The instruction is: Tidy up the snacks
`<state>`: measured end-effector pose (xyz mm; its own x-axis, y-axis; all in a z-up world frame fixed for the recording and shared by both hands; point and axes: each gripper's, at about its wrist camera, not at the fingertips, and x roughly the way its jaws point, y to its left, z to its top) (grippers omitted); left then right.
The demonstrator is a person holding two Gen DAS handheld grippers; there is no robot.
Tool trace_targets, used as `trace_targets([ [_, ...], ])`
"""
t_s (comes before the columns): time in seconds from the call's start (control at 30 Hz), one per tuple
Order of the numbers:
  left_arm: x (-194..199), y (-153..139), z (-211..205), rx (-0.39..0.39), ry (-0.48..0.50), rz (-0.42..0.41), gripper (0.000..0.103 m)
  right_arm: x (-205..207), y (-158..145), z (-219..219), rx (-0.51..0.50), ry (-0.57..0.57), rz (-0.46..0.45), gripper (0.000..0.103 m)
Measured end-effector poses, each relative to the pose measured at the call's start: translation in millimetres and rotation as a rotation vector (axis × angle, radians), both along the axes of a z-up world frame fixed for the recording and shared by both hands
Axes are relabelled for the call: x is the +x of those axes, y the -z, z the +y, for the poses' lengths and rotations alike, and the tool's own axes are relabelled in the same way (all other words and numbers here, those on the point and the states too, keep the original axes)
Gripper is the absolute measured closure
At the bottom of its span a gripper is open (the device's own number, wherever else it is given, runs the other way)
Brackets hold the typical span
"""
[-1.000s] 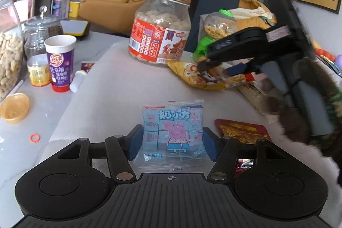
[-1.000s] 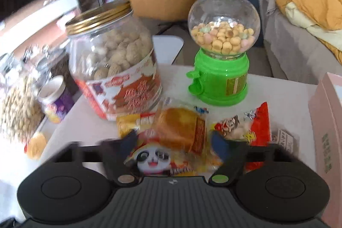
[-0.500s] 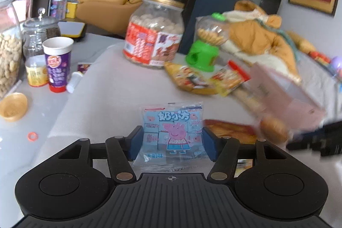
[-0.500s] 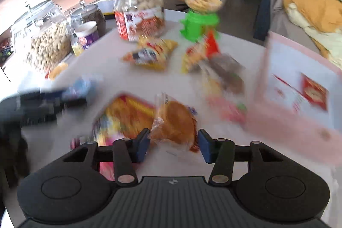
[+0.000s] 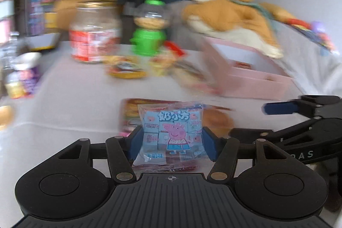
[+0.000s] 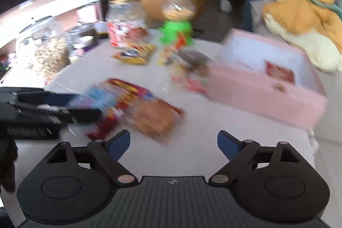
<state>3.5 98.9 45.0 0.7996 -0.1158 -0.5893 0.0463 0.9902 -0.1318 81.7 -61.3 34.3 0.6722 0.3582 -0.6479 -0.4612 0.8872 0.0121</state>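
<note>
My left gripper [image 5: 172, 140] is shut on a blue snack packet [image 5: 171, 129] with a pink pig on it, held upright above the table. My right gripper [image 6: 173, 140] has its jaws opening wide, with nothing between them. Just ahead of it a bread packet [image 6: 154, 119] lies on the table, partly over a red and yellow packet [image 6: 126, 91]. A pink box [image 6: 263, 93] stands open to the right with a red packet inside. In the right wrist view the left gripper comes in from the left edge with the blue packet [image 6: 100, 97].
At the back stand a red-labelled jar [image 5: 94, 40] and a green candy dispenser [image 5: 149, 35], with a yellow packet [image 5: 126, 69] and several more packets in front. A purple cup [image 5: 25, 76] is at the left. An orange blanket [image 5: 230, 14] lies behind the box.
My right gripper carried the bread packet from beside the jar to the near side, then opened and let it go. My left gripper lifted the blue packet and swung right.
</note>
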Motion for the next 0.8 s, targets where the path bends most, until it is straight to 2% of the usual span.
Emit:
trace_targets([
  [0.1,1.2,-4.2,17.7,-0.029,-0.061,-0.002,0.039,21.1,3.1,21.8,0.010,-0.017,-0.015,0.008],
  [0.27,16.4,2.4,24.4,-0.041,-0.095,0.033,0.039,65.0,33.8,38.0,0.042,0.038,0.103,0.011],
  [0.33,25.2,4.5,20.0,-0.032,-0.094,0.067,0.039,58.1,31.3,35.2,0.036,0.047,0.081,0.023],
  [0.37,26.1,2.9,16.8,-0.027,-0.087,0.068,0.039,53.8,27.9,30.5,0.040,0.051,0.083,0.030],
  [0.4,28.2,1.9,11.5,-0.022,-0.078,0.062,0.039,48.0,23.8,22.3,0.054,0.050,0.082,0.033],
  [0.47,28.6,-1.8,1.6,-0.020,-0.058,0.049,0.039,36.1,19.1,2.3,0.063,0.044,0.075,0.035],
  [0.63,36.5,1.3,-38.3,-0.028,0.044,0.080,0.039,13.2,16.8,-50.6,-0.008,0.097,0.046,0.035],
  [0.67,37.6,3.4,-47.3,-0.024,0.069,0.088,0.039,11.0,16.8,-60.9,-0.011,0.102,0.051,0.034],
  [0.73,39.1,7.4,-66.0,-0.025,0.122,0.105,0.039,8.8,18.3,-81.1,-0.020,0.119,0.057,0.025],
  [0.8,39.2,12.2,-81.9,-0.014,0.164,0.110,0.039,10.9,22.1,-96.2,-0.046,0.160,0.065,0.001],
])
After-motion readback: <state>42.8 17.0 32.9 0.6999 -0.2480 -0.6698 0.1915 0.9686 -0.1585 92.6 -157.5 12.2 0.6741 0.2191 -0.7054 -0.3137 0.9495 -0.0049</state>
